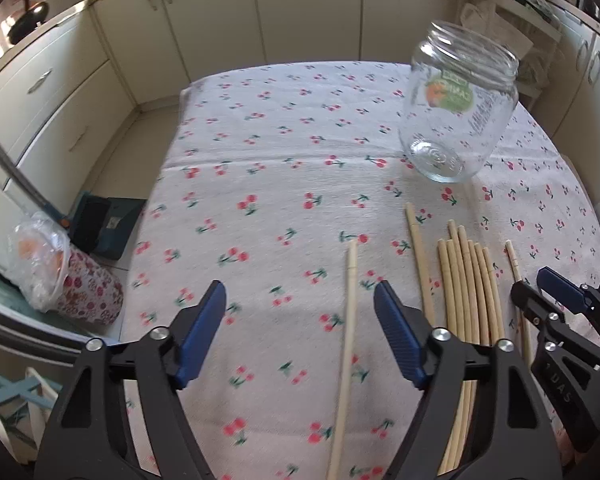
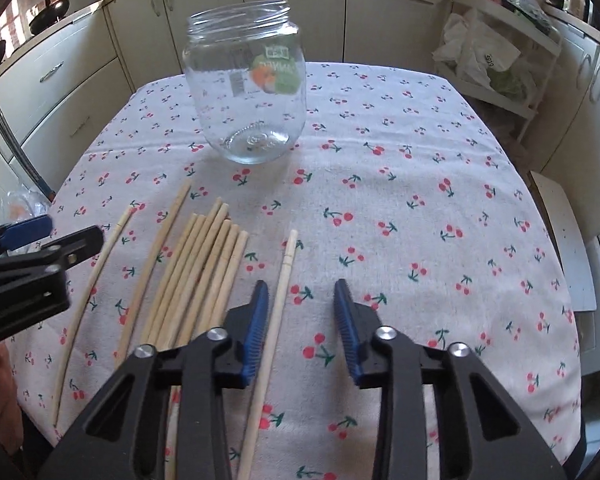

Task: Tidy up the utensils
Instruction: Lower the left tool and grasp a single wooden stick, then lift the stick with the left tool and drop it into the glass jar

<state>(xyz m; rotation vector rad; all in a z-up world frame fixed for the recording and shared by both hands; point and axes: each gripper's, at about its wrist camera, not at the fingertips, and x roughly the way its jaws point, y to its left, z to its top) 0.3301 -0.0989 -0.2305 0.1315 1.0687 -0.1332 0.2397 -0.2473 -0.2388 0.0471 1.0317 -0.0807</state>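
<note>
- The left hand-held gripper [image 1: 300, 300] hovers above the tabletop [image 1: 260, 152] with its blue-padded fingers spread wide, gripping nothing.
- A single chopstick [image 1: 348, 344] lies on the cherry-print cloth below the gap between those fingers, untouched as far as the left view shows.
- The right hand-held gripper [image 2: 302, 302] is also spread and empty; another lone chopstick [image 2: 274, 328] runs just beside its left finger [image 2: 256, 328], whether touching it I cannot tell.
- A bundle of chopsticks [image 2: 204, 272] lies side by side toward the near edge of the tabletop, between the two grippers.
- One more loose chopstick [image 2: 156, 264] lies just left of the bundle, apart from it.
- An empty glass jar [image 2: 246, 92] with a green and orange label stands upright and lidless farther back, toward the far edge, well apart from the chopsticks.
- All chopsticks lie flat with their tips pointing roughly toward the far edge.
</note>
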